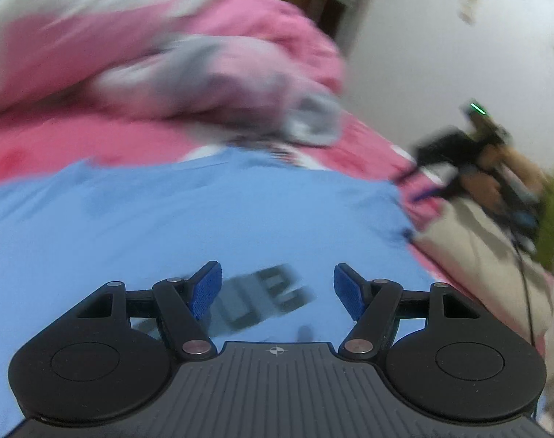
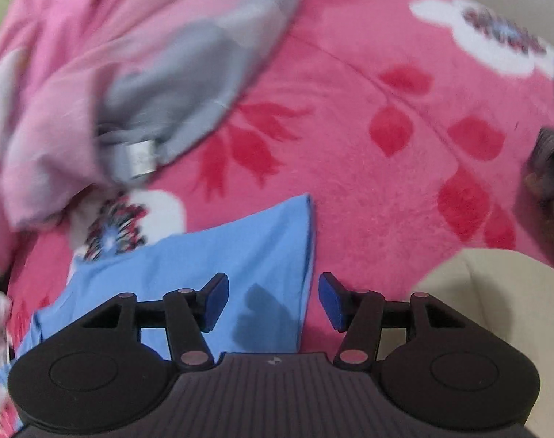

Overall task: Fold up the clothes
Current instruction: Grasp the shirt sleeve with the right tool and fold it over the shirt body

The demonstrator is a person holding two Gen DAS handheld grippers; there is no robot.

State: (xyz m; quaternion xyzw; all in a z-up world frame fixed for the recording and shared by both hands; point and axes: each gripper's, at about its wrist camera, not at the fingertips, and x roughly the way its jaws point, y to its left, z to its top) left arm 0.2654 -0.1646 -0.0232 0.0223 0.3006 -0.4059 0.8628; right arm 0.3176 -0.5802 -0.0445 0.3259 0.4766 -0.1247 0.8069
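Left wrist view
- Left gripper (image 1: 277, 288): jaws spread wide, nothing between the blue pads; it hangs low over the blue T-shirt (image 1: 189, 219).
- Where the shirt lies: spread on the pink floral blanket (image 1: 371, 153), dark printed letters (image 1: 240, 306) showing right between the fingers. Whether it is laid out flat or already part-folded I cannot tell; the picture is smeared by motion.
- Risk: a pinch from here could gather the plush blanket along with the thin cloth, or take only one layer, so a fold would drag crooked.
- Edges and room: the shirt's far edge runs near a heap of pink and grey clothes (image 1: 211, 73); the bed's side falls away on the right, where the right gripper (image 1: 455, 157) is seen in a hand.

Right wrist view
- Right gripper (image 2: 273, 301): released, pads apart, empty, poised over a corner of the blue T-shirt (image 2: 255, 248).
- Shirt edge: its straight side edge passes between the open fingers, with a dark shadow on the cloth.
- Risk: closing slightly to the right would miss the edge and bite blanket only.
- Crowding: the heap (image 2: 138, 84) sits close up-left, near the shirt's upper end.
- Open room: bare blanket (image 2: 404, 146) stretches ahead and to the right.
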